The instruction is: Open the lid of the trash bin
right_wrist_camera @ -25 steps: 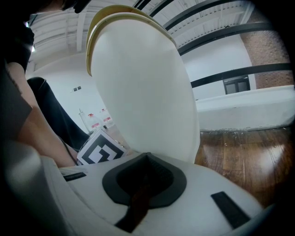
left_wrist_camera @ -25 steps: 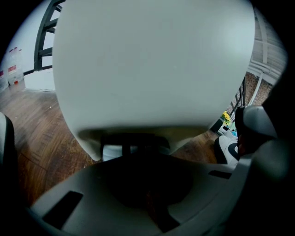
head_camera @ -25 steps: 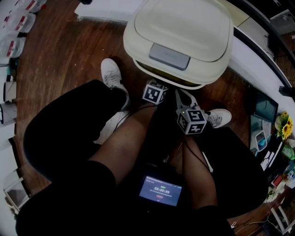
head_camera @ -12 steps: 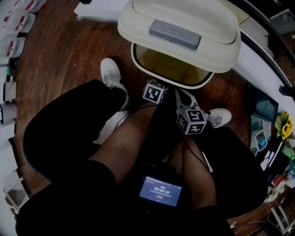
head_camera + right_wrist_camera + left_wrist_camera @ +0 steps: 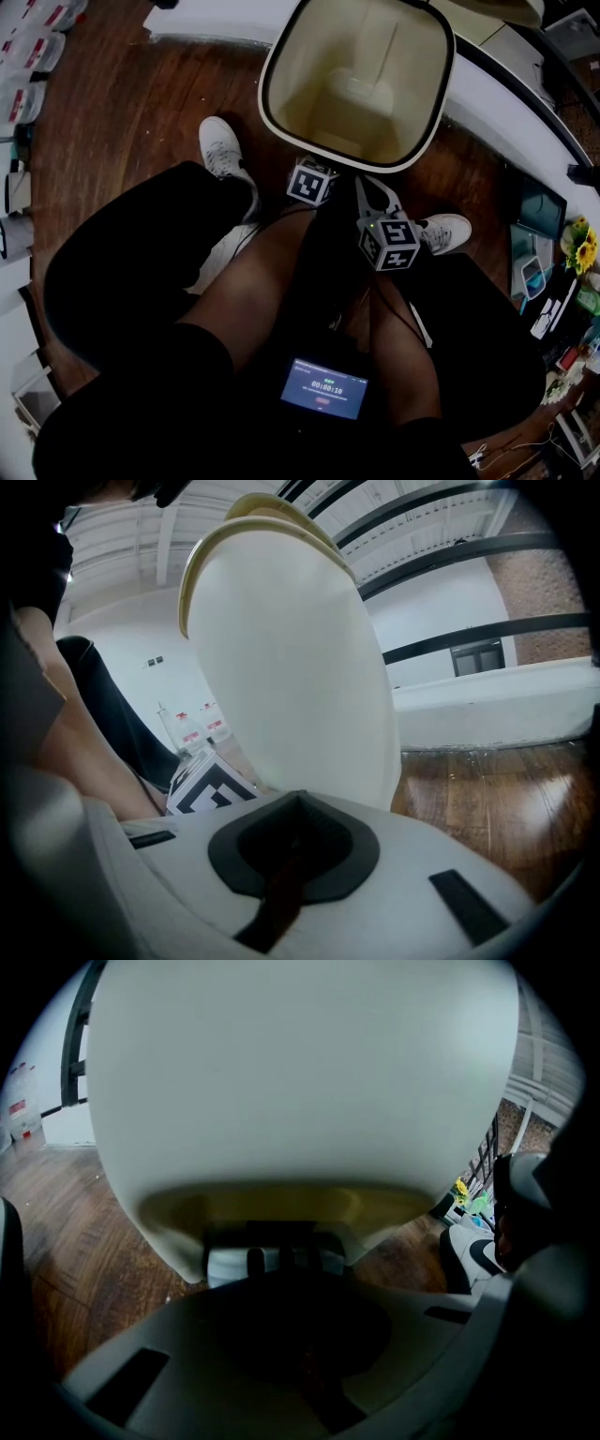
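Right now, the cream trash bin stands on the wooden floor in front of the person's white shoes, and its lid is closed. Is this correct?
Not quite: the lid is open, not closed. The head view looks straight down into the trash bin, so its pale inside shows. The rest holds: the bin stands on the wooden floor in front of the white shoes.

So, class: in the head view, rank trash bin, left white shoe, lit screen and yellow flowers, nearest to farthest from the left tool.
1. trash bin, directly ahead
2. white shoe, left
3. lit screen, below
4. yellow flowers, far right
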A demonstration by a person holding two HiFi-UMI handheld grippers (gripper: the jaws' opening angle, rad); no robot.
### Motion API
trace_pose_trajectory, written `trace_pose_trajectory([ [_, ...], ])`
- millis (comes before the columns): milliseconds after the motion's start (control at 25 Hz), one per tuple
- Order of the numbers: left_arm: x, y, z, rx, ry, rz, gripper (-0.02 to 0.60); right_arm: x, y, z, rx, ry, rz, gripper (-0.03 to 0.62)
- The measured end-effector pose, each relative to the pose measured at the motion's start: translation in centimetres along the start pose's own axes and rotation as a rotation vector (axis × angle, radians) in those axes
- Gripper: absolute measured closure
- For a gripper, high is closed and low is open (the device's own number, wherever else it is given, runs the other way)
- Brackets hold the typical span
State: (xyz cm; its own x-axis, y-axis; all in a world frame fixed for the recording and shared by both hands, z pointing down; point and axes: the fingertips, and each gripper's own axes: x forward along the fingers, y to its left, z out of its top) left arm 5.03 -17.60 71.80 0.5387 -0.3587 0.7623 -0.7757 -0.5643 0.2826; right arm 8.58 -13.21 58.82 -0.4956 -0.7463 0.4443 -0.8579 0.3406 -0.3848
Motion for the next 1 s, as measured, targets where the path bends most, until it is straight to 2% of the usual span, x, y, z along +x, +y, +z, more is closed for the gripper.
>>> trace_pose_trajectory([
  [120,0.29,0.07,-0.50,-0.007,0.028,-0.004,0.565,0.06,-0.14,-0.02,0.006,0.002,-0.002,0.591],
  [320,0.33,0.49,-0.38,0.011,0.027,0.013,0.565,0.17,-0.33,0.01,0.004,0.004,-0.005,0.589],
  [800,0.67,-0.15,-0.37,0.002,0.008,-0.014,0.565,0.07,-0.35,-0.29,0.005,0.012,0.000,0.589],
  [1000,0.38,0.29,-0.62,0.016,0.026,0.010,0.565,0.00,-0.42,-0.18,0.001,0.011,-0.010,0.589],
])
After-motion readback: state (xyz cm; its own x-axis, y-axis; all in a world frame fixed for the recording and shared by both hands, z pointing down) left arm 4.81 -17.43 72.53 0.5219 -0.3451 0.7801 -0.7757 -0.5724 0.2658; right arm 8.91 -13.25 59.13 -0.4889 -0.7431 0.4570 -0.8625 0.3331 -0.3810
